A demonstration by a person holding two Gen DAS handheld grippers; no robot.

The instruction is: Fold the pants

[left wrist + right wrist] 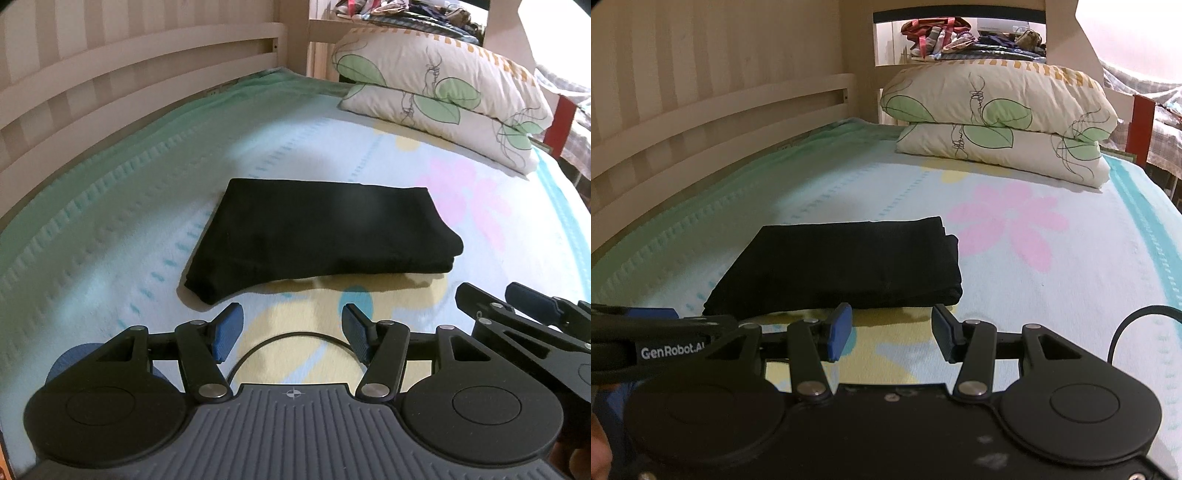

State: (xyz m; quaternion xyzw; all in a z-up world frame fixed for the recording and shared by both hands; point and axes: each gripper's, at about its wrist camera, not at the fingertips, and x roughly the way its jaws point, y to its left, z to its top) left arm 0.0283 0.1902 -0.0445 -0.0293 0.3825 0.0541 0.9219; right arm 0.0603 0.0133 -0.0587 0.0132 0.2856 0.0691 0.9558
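While the black pants (317,236) are lying folded into a compact stack on the flower-printed bed (480,266) below two stacked pillows (997,122), the left gripper (291,332) and right gripper (892,332) are hovering just short of them, jaws released and gripping nothing.

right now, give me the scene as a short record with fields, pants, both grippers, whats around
pants: black pants, folded into a compact stack, lying flat on the bed sheet
left gripper: left gripper open, holding nothing, just short of the pants' near edge
right gripper: right gripper open, holding nothing, also at the near edge, not touching cloth
beyond the pants: two stacked leaf-print pillows
side: wooden bed rail along the left
task state: fold looks done
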